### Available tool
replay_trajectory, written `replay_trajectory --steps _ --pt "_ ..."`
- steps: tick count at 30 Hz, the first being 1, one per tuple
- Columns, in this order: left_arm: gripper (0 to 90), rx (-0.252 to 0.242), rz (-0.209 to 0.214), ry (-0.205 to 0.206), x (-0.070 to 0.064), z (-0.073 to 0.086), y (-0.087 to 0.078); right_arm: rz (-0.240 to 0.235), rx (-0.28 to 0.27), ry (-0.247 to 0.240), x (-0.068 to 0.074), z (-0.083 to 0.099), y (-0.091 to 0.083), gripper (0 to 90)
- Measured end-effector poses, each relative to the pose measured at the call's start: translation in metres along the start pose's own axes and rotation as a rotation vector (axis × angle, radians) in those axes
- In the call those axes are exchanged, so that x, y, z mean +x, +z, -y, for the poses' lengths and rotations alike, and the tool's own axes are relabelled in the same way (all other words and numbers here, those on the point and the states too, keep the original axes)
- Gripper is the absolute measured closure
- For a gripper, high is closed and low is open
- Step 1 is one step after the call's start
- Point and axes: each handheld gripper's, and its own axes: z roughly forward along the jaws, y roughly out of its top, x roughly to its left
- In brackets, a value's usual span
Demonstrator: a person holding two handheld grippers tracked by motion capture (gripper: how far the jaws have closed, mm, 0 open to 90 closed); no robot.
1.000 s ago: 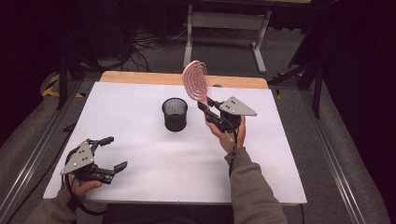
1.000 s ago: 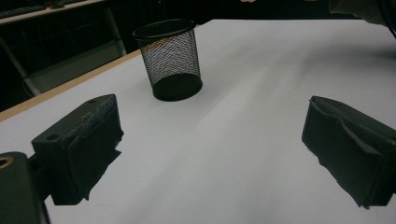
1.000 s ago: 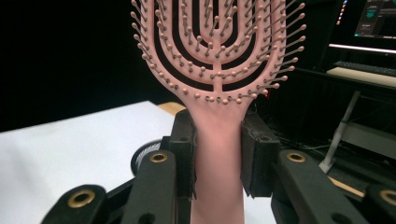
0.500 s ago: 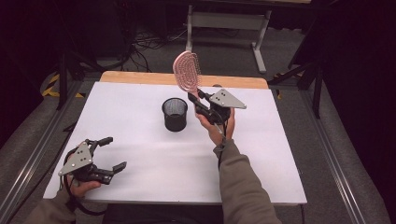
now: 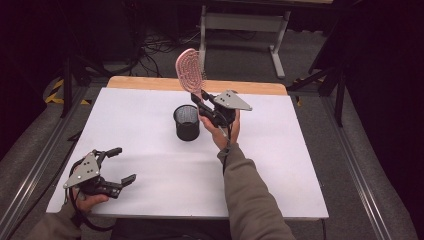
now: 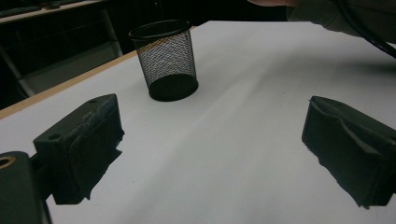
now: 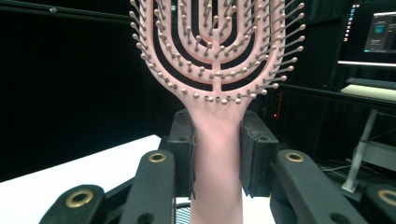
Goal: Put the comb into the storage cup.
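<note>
Hairbrush (image 5: pixel 190 71) moved left, now over cup (image 5: pixel 186 122).

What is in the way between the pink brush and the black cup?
Nothing visible. The right gripper holds the pink brush by its handle, just above and beside the black cup, whose top is open.

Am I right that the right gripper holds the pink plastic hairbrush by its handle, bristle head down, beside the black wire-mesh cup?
Not quite. The right gripper clamps the pink plastic hairbrush by its handle beside the black wire-mesh cup, but the bristle head points up, as the high view shows.
</note>
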Motion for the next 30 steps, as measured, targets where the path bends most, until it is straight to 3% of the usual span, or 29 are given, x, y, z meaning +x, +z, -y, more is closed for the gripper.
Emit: replay_trajectory --steps 17,30 --pt "6.1 -0.007 -0.005 -0.026 0.000 0.004 -0.008 -0.027 0.017 0.013 0.012 0.011 0.036 69.8" --pt "6.1 -0.007 -0.003 -0.021 0.000 0.004 -0.007 -0.018 0.025 0.037 0.009 0.023 0.042 69.8"
